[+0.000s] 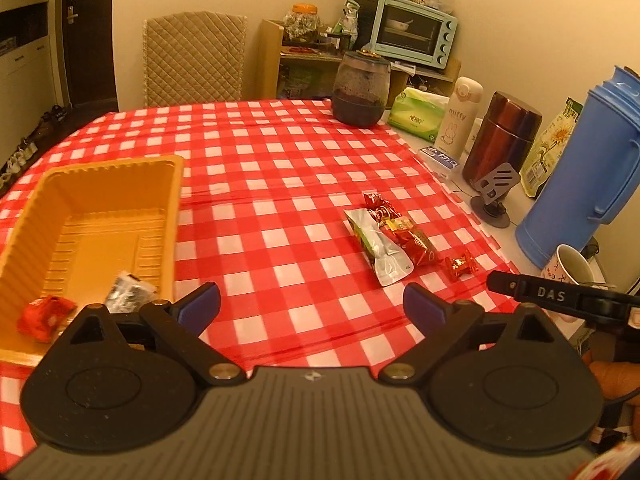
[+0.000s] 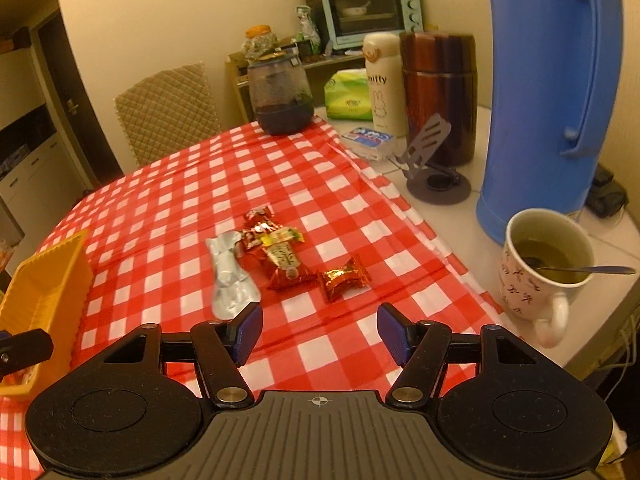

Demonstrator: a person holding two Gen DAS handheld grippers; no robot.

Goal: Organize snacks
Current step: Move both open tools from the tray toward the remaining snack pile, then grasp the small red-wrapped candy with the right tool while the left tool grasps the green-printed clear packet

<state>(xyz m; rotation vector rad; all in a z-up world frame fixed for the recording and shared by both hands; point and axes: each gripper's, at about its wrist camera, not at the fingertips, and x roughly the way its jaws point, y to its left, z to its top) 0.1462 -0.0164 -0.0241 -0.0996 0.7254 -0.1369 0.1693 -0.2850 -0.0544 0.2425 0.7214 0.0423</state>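
Left wrist view: left gripper (image 1: 311, 306) spread wide, holding nothing, beside the yellow tray (image 1: 96, 216) containing two snacks. Right gripper (image 2: 319, 334) likewise wide and unloaded; snack pile (image 2: 272, 258) lies on the checkered surface (image 2: 192, 184).

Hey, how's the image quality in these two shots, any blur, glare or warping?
Left wrist view: warm yellowish light, fisheye bends the red-and-white checked tablecloth; the black-and-silver wrapped snack in the ribbed yellow plastic tray is motion-blurred. Right wrist view: same warm cast, the crinkled silver foil pouch shows glare, and the tall blue plastic thermos jug bows outward.
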